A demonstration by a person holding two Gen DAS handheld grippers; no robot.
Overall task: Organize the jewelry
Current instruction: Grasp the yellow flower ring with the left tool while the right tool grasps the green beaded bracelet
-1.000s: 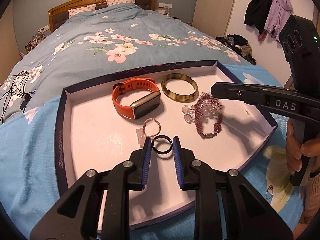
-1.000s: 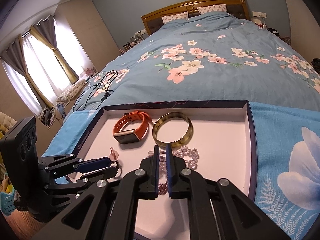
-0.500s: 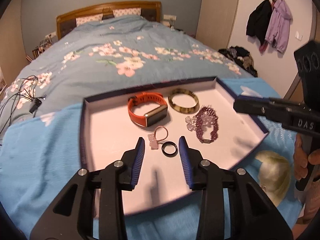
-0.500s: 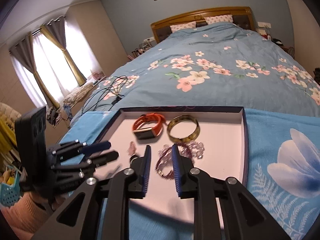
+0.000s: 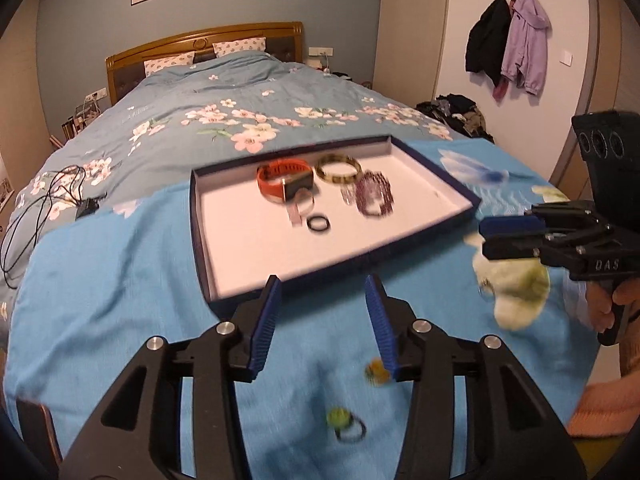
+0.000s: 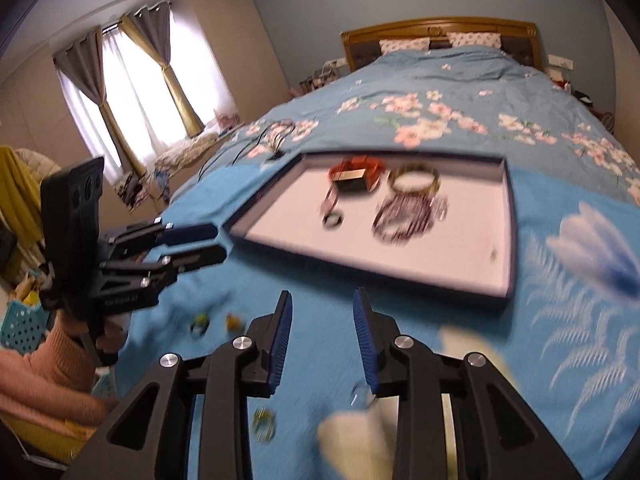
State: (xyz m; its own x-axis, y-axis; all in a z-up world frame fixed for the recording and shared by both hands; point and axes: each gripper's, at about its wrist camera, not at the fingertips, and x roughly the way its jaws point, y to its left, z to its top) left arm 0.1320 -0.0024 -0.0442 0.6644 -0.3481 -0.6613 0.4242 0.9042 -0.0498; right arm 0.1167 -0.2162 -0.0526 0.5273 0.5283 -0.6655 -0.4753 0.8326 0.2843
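A navy-rimmed tray (image 5: 200, 248) (image 6: 510, 240) lies on the blue blanket. It holds an orange watch (image 5: 280, 178) (image 6: 354, 174), a tortoiseshell bangle (image 5: 338, 170) (image 6: 414, 178), a purple bead bracelet (image 5: 374, 196) (image 6: 404, 218), a small pink bracelet (image 5: 298, 208) and a black ring (image 5: 319, 225) (image 6: 333, 221). My left gripper (image 5: 324, 320) is open and empty, short of the tray. My right gripper (image 6: 322, 336) is open and empty. Loose on the blanket lie a green-stone ring (image 5: 344, 424) (image 6: 200, 322), an amber piece (image 5: 376, 372) (image 6: 234, 320), a silver ring (image 6: 360, 394) and a gold ring (image 6: 264, 424).
The bed with a floral duvet (image 5: 240, 112) stretches behind the tray. Black cables (image 5: 44, 200) lie at its left. Coats (image 5: 508, 40) hang on the right wall. A window with curtains (image 6: 140, 92) is at the left. A blue basket (image 6: 24, 324) stands low left.
Both grippers pulled back from the tray and opened wider. The left gripper let go of the black ring, which stays in the tray. Loose rings on the blanket came into view.
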